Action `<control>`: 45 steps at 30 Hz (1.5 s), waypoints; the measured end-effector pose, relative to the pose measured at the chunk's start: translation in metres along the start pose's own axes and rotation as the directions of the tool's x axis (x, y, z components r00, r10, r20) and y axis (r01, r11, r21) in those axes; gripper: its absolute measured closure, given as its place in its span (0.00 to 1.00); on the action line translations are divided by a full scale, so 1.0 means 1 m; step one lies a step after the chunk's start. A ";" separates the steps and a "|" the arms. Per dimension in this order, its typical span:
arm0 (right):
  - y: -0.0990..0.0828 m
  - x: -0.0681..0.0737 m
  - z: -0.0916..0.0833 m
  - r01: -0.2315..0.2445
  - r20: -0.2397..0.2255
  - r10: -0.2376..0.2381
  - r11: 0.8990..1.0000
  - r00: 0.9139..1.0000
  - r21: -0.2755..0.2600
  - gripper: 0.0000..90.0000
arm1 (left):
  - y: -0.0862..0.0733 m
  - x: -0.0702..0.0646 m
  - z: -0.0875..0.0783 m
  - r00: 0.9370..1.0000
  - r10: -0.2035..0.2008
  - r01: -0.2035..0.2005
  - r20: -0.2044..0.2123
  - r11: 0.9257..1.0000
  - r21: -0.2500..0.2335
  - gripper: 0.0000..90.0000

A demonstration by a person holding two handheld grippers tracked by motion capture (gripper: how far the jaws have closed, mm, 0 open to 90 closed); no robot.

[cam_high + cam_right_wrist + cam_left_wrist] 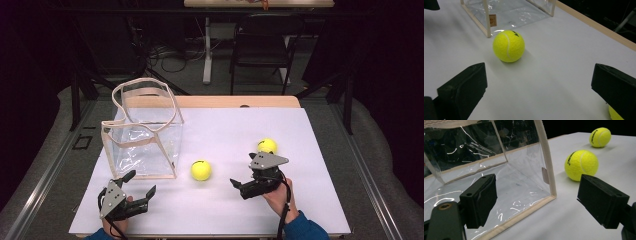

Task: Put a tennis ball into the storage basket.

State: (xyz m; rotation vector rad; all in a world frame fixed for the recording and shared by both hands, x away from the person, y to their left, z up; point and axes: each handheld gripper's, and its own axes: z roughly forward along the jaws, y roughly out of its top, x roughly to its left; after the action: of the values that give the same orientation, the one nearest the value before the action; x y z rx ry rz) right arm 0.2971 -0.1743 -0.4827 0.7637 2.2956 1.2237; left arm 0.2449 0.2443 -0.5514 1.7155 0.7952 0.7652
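Note:
A clear plastic bag (145, 135) with beige trim stands open on the white table (225, 215) at the left. One yellow tennis ball (201, 170) lies just right of the bag, another (267, 146) farther right. My left gripper (141, 183) is open in front of the bag's near corner. The left gripper view has the bag (506, 177) and both balls (581, 165) (600, 137) beyond the open left gripper (540, 202). My right gripper (243, 170) is open, pointing left at the nearer ball (508, 46), which lies ahead of the right gripper (539, 87). Nothing is held.
A dark folding chair (262, 45) and a desk leg (206, 50) stand behind the table. The table's far edge is a wooden strip (235, 101). The second ball's edge (615, 115) peeks beside my right jaw. White table surface stretches between the grippers.

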 end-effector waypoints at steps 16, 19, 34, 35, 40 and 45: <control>0.021 0.001 0.024 0.041 -0.068 -0.038 0.998 0.997 0.045 0.00 | 0.000 0.000 -0.001 1.000 -0.014 0.014 0.001 1.000 -0.005 0.18; 0.024 0.001 0.028 0.048 -0.081 -0.043 0.998 0.996 0.050 0.00 | 0.000 0.000 -0.001 1.000 -0.010 0.010 0.001 1.000 -0.007 0.18; 0.033 -0.003 0.053 0.051 -0.114 -0.039 0.993 0.993 0.105 0.00 | 0.001 -0.001 -0.001 1.000 -0.004 0.003 -0.010 1.000 -0.017 0.18; 0.033 -0.003 0.054 0.048 -0.116 -0.036 0.993 0.993 0.106 0.00 | 0.001 0.000 0.000 1.000 0.000 0.000 -0.011 1.000 -0.015 0.18; 0.036 -0.005 0.061 0.050 -0.123 -0.036 0.992 0.992 0.115 0.00 | 0.001 0.000 -0.001 1.000 0.002 -0.002 -0.015 1.000 -0.016 0.18; 0.039 -0.004 0.068 0.063 -0.140 -0.045 0.989 0.989 0.131 0.00 | 0.002 -0.002 -0.003 1.000 0.009 -0.009 -0.023 1.000 -0.029 0.18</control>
State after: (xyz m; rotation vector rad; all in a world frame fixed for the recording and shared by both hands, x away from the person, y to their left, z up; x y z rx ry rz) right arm 0.3508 -0.1172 -0.4843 0.6775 2.5150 1.1376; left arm 0.2416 0.2442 -0.5489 1.6881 0.7887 0.7997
